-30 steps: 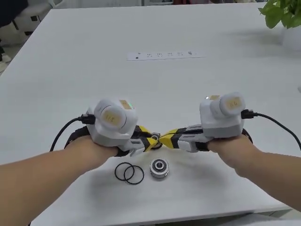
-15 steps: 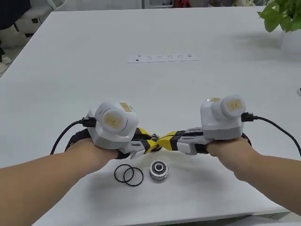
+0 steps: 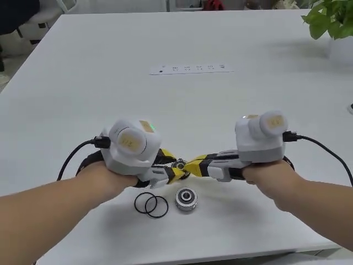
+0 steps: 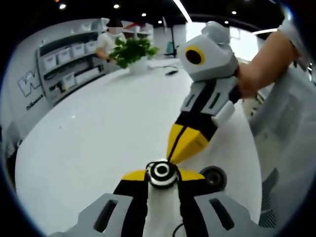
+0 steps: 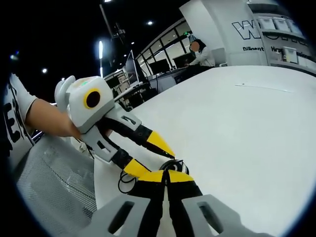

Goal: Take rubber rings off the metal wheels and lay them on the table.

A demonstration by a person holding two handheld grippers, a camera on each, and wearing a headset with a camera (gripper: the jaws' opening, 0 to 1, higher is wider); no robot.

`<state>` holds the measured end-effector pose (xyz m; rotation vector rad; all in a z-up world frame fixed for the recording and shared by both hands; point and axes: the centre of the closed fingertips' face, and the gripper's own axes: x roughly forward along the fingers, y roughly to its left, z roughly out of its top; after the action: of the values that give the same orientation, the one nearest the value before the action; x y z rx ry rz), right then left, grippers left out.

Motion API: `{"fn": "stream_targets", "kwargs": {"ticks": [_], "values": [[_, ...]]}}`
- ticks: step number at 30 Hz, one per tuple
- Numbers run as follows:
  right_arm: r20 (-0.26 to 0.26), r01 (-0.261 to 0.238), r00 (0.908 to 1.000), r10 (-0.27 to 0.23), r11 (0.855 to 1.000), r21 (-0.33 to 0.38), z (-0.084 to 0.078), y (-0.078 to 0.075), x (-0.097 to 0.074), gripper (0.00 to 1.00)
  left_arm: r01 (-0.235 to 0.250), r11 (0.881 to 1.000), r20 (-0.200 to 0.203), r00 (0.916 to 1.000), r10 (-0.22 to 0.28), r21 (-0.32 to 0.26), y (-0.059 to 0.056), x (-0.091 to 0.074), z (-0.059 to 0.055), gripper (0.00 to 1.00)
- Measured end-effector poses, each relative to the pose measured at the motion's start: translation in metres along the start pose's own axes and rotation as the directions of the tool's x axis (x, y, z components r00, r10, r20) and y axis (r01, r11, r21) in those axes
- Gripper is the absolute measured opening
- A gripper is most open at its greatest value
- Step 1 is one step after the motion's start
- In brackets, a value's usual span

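My left gripper [image 3: 175,170] comes in from the left and is shut on a small metal wheel [image 3: 180,163], held just above the white table. In the left gripper view the wheel [image 4: 160,172] sits between my yellow fingertips [image 4: 134,176]. My right gripper [image 3: 190,165] meets it from the right, its jaws together at the wheel's rim. In the right gripper view a thin black rubber ring [image 5: 174,163] loops out just past those shut tips. Two loose black rings [image 3: 150,204] lie on the table below, beside a second metal wheel [image 3: 186,199].
A flat white socket strip [image 3: 190,67] lies mid-table, far beyond the grippers. A potted plant [image 3: 328,16] stands at the back right. The table's front edge [image 3: 220,255] runs close behind the loose wheel. A cable [image 3: 325,149] trails from each gripper.
Both grippers stay locked together at the held wheel; the hands have only drifted slightly. The rings and wheel on the table have not moved.
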<state>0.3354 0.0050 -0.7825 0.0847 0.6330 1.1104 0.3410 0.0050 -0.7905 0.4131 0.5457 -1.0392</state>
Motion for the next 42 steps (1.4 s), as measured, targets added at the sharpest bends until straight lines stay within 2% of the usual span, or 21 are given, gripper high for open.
{"fn": "stream_targets", "kwargs": {"ticks": [4, 10, 17, 27, 32, 37, 42], "values": [[0.001, -0.002, 1.0000, 0.002, 1.000, 0.003, 0.001, 0.001, 0.000, 0.00, 0.010, 1.000, 0.007, 0.9999, -0.010, 0.016, 0.000, -0.006, 0.000, 0.29], [0.022, -0.007, 0.9997, 0.007, 1.000, 0.015, 0.007, 0.004, -0.001, 0.00, 0.018, 1.000, 0.036, 0.9992, -0.018, -0.011, 0.003, -0.019, 0.004, 0.41], [0.033, -0.021, 0.9992, 0.020, 0.999, 0.024, 0.010, 0.007, -0.001, 0.00, 0.019, 0.999, 0.068, 0.9975, -0.017, -0.029, 0.006, -0.035, 0.006, 0.48], [0.051, -0.037, 0.9981, 0.036, 0.999, 0.030, 0.019, 0.012, -0.005, 0.00, 0.024, 0.998, 0.113, 0.9935, -0.018, -0.056, -0.001, -0.057, 0.014, 0.55], [0.057, -0.048, 0.9973, 0.046, 0.999, 0.026, 0.022, 0.019, -0.005, 0.00, 0.025, 0.999, 0.112, 0.9935, -0.021, -0.035, -0.008, -0.067, 0.013, 0.60], [0.055, -0.062, 0.9967, 0.061, 0.998, 0.017, 0.023, 0.023, -0.003, 0.00, 0.023, 0.999, 0.108, 0.9939, -0.019, -0.035, -0.010, -0.073, 0.008, 0.63], [0.048, -0.072, 0.9962, 0.072, 0.997, 0.003, 0.024, 0.026, -0.001, 0.00, 0.016, 0.998, 0.125, 0.9922, -0.007, -0.066, -0.010, -0.082, 0.007, 0.66]]}}
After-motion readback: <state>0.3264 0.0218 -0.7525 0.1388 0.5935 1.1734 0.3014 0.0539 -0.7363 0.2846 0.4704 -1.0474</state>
